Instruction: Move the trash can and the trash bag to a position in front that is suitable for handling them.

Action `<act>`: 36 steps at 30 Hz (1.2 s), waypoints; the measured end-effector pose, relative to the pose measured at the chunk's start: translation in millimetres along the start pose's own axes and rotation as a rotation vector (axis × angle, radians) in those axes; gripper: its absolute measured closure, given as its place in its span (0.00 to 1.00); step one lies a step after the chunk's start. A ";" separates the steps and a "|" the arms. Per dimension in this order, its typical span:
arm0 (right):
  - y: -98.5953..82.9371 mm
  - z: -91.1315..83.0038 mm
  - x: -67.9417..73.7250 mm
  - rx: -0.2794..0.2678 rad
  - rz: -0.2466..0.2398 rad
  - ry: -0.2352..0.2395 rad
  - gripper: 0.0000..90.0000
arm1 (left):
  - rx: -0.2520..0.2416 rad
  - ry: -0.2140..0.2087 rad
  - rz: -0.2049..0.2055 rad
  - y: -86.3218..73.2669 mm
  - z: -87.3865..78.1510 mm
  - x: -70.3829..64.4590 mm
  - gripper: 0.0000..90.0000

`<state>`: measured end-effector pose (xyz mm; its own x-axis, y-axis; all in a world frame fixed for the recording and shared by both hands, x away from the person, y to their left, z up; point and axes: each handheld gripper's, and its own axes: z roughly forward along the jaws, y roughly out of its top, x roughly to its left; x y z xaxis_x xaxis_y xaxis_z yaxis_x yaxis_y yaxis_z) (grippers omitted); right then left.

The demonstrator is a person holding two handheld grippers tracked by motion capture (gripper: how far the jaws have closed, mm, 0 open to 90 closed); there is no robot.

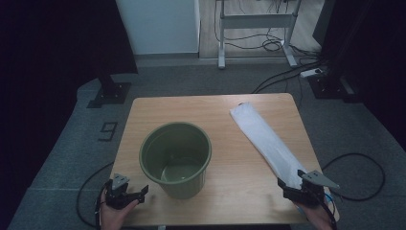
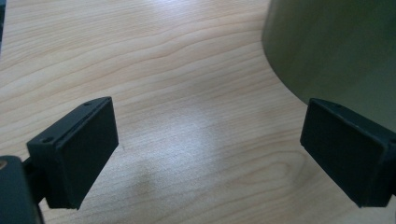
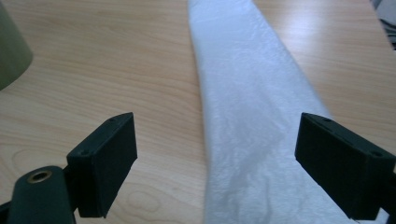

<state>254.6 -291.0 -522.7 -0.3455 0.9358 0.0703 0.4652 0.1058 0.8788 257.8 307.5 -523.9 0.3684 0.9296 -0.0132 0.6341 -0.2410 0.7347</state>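
A green plastic bin (image 1: 175, 158) stands upright and empty on the wooden table (image 1: 210, 108), left of centre. A long folded white plastic bag (image 1: 266, 140) lies flat on the right half, running from the far side toward the near right corner. My left gripper (image 1: 135, 194) is open at the near left edge, just left of the bin's base; the bin wall (image 2: 336, 51) shows beside its right jaw. My right gripper (image 1: 287, 186) is open at the near end of the bag, and the bag (image 3: 252, 107) runs between its jaws (image 3: 217, 163).
Grey carpet surrounds the table. Cables (image 1: 287, 72) trail on the floor behind, near a white desk frame (image 1: 256, 21). A black stand base (image 1: 110, 93) sits at the far left. Bare tabletop lies between the bin and the bag.
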 end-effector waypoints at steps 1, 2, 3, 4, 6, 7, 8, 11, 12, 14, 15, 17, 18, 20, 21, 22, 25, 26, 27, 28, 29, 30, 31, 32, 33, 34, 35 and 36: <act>-0.1 -0.2 -1.6 -0.003 0.000 -0.006 0.14 | -0.003 -0.002 0.008 -0.2 -1.6 -0.3 0.04; -0.5 -0.1 -2.9 -0.002 0.002 -0.011 0.14 | -0.011 -0.011 0.012 -0.5 -3.0 -0.6 0.05; -1.1 -0.1 -4.2 -0.001 0.002 -0.019 0.14 | -0.011 -0.011 0.012 -0.5 -3.0 -0.6 0.05; -1.1 -0.1 -4.2 -0.001 0.002 -0.019 0.14 | -0.017 -0.019 0.018 -0.7 -4.5 -0.9 0.05; -2.9 -0.9 -8.5 -0.002 0.012 -0.030 0.14 | -0.027 -0.048 0.060 -0.1 -9.6 -4.0 0.05; -2.9 -0.9 -8.5 -0.002 0.012 -0.030 0.14 | -0.027 -0.048 0.060 -0.1 -9.6 -4.0 0.05; -3.9 -1.6 -11.4 -0.001 0.017 -0.032 0.14 | -0.040 -0.092 0.086 0.0 -13.2 -6.6 0.05; -4.2 -2.2 -14.3 -0.003 0.025 -0.035 0.14 | -0.050 -0.128 0.111 0.5 -15.2 -10.4 0.05; -4.6 -1.9 -16.4 -0.002 0.032 -0.041 0.14 | -0.059 -0.160 0.136 2.3 -15.8 -15.5 0.05; -4.8 -1.5 -17.2 -0.001 0.035 -0.042 0.14 | -0.064 -0.178 0.151 3.9 -16.0 -18.3 0.05; -5.0 -1.5 -18.0 0.002 0.036 -0.043 0.14 | -0.070 -0.194 0.167 5.7 -16.1 -21.3 0.05; -5.5 -1.7 -18.8 0.001 0.040 -0.042 0.14 | -0.084 -0.231 0.196 9.9 -16.4 -27.9 0.05; -5.5 -2.0 -19.0 -0.001 0.046 -0.038 0.14 | -0.099 -0.268 0.223 14.4 -15.7 -34.8 0.05; -5.2 -1.8 -19.6 -0.002 0.059 -0.030 0.14 | -0.104 -0.293 0.231 16.6 -14.5 -38.1 0.05; -4.9 -1.3 -20.1 -0.003 0.068 -0.025 0.14 | -0.110 -0.331 0.251 21.7 -10.6 -44.2 0.05; -4.3 -0.4 -20.4 -0.006 0.076 -0.022 0.14 | -0.110 -0.346 0.255 24.6 -7.8 -47.0 0.05; -2.3 1.2 -19.9 -0.011 0.082 -0.018 0.14 | -0.104 -0.356 0.270 30.7 -2.0 -51.8 0.04; -1.4 2.0 -19.4 -0.013 0.078 -0.018 0.14 | -0.101 -0.360 0.275 33.2 0.8 -52.9 0.04; -0.6 2.7 -18.1 -0.019 0.068 -0.007 0.14 | -0.106 -0.372 0.273 35.2 3.5 -53.9 0.05; -1.0 2.7 -17.4 -0.021 0.065 -0.004 0.14 | -0.111 -0.392 0.276 38.3 8.8 -56.8 0.06; -1.0 2.7 -17.4 -0.021 0.065 -0.004 0.14 | -0.111 -0.392 0.276 38.3 8.8 -56.8 0.06; -2.5 2.1 -16.6 -0.024 0.062 0.006 0.14 | -0.107 -0.399 0.282 40.1 11.7 -58.7 0.06; -3.2 1.3 -16.4 -0.024 0.061 0.010 0.14 | -0.100 -0.401 0.290 42.1 14.6 -60.9 0.06; -3.6 0.7 -16.2 -0.028 0.062 0.011 0.14 | -0.092 -0.406 0.305 46.2 20.5 -65.8 0.06; -3.5 0.0 -16.4 -0.028 0.060 0.015 0.14 | -0.092 -0.406 0.305 46.2 20.5 -65.8 0.07; -3.4 -0.6 -16.5 -0.030 0.056 0.014 0.14 | -0.083 -0.411 0.320 50.7 26.1 -70.9 0.07; -3.4 -1.7 -16.8 -0.031 0.053 0.012 0.14 | -0.081 -0.414 0.325 52.9 29.0 -73.1 0.07; -3.7 -3.3 -17.3 -0.033 0.052 0.012 0.14 | -0.081 -0.414 0.325 52.9 29.0 -73.1 0.08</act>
<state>256.1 -308.7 -525.6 -0.3316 0.9355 0.1215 0.4554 0.0459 0.8891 284.2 218.7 -503.7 0.7852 0.6185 -0.0306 0.3939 -0.4607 0.7954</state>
